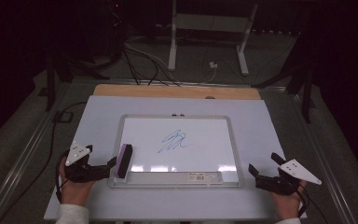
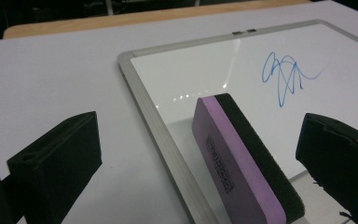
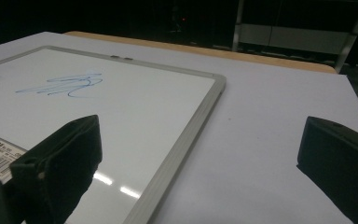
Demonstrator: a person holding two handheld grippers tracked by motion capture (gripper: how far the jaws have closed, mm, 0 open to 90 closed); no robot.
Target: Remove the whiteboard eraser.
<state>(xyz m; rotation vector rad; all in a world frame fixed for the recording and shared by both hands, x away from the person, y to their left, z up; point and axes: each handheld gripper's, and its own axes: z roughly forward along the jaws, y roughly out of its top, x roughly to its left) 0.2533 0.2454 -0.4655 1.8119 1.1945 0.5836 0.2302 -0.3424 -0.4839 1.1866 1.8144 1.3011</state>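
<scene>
A whiteboard (image 1: 205, 154) in a silver frame lies flat on the white table top. A blue scribble (image 1: 174, 141) marks its middle. A purple and black eraser (image 1: 124, 160) stands on its long edge at the board's near left corner, just inside the frame. My left gripper (image 1: 109, 168) is open, and in the left gripper view the eraser (image 2: 242, 158) sits between its fingers (image 2: 56, 163) without touching either. My right gripper (image 1: 263, 164) is open and empty off the board's near right corner. In the right gripper view, the frame's right side (image 3: 191, 130) runs between its fingers (image 3: 60, 158).
A white sheet (image 1: 98, 116) covers the table, with a wooden strip (image 1: 168, 91) along its far edge. A barcode label (image 1: 198, 176) sits on the board's near rim. Cables (image 1: 144, 65) and white table legs (image 1: 172, 42) are on the dark floor beyond.
</scene>
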